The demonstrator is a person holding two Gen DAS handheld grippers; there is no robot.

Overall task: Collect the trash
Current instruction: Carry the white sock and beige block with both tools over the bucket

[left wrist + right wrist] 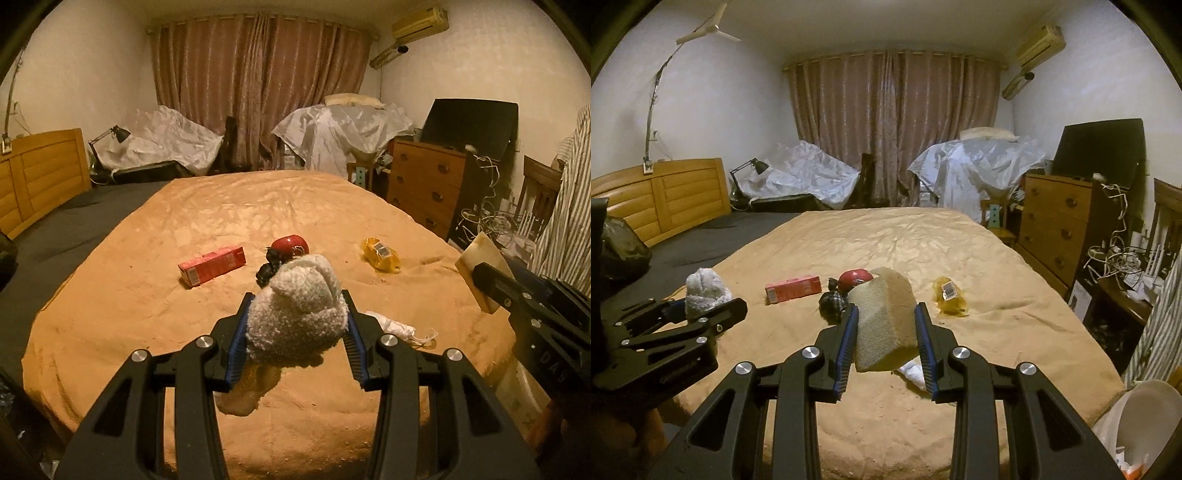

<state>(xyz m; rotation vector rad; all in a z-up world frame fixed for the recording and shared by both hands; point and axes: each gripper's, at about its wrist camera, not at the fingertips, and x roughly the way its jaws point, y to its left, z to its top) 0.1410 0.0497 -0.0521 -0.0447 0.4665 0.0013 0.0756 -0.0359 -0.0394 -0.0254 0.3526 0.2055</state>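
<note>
Above the near end of the bed (129, 295), the left gripper (295, 334) has its fingers clamped on a fluffy white cloth wad (295, 314), and the right gripper (886, 345) has its fingers clamped on a tan sponge block (886, 325). On the bed's orange blanket beyond them lie a red carton (212, 265), a red can (291, 245), a dark crumpled wrapper (269, 271) and a yellow packet (381, 255), with a white tissue (395, 328) nearer, just beside the left gripper.

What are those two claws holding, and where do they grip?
Left gripper squeezes a fluffy white cloth around its middle; right gripper clamps a sponge block by its two sides.
</note>
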